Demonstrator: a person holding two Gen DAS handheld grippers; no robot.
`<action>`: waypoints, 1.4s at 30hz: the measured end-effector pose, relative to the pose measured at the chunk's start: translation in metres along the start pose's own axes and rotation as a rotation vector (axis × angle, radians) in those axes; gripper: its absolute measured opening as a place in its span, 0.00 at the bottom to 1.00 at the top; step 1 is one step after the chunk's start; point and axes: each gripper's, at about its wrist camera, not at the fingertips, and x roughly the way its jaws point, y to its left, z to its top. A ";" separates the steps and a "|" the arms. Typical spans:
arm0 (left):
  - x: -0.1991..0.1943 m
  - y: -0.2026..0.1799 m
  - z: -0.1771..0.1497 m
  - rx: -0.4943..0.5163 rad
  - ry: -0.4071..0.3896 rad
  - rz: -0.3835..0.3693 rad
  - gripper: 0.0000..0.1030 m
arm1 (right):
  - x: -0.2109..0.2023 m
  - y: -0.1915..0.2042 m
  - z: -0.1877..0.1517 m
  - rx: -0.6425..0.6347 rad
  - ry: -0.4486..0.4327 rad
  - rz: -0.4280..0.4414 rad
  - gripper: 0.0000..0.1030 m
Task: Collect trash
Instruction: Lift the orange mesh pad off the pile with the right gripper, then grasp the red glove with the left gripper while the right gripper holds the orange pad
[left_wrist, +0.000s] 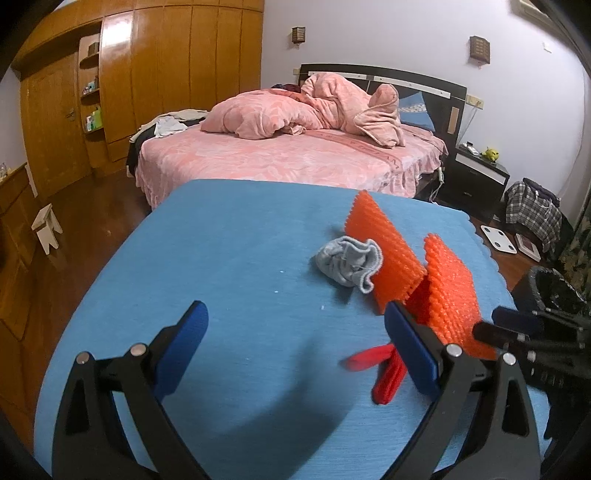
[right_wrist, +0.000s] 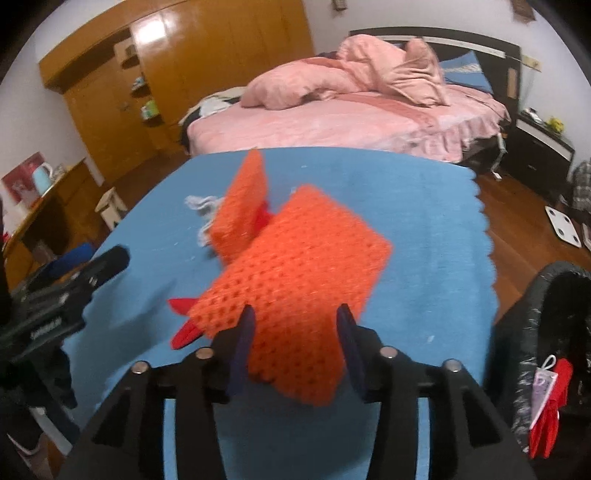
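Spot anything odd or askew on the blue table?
Yes. The orange foam mesh sheet is bent, one end sticking up, its near end between the right gripper's fingers. A crumpled grey sock sits among the scraps, and a red piece lies half under the mesh.

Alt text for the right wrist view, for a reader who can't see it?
The right gripper straddles an orange foam net over a blue tablecloth; whether its pads press it is unclear. A black-lined trash bin stands at right, the left gripper at left, a pink bed behind.
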 end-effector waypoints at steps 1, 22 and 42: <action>0.000 0.001 0.000 -0.003 0.000 0.002 0.91 | 0.001 0.002 -0.001 -0.007 0.005 -0.003 0.50; 0.002 0.008 -0.004 -0.005 0.003 -0.001 0.91 | -0.009 -0.039 -0.003 0.062 0.007 -0.179 0.57; 0.006 -0.004 -0.005 0.013 0.022 -0.022 0.91 | 0.021 -0.025 -0.009 -0.012 -0.009 -0.205 0.26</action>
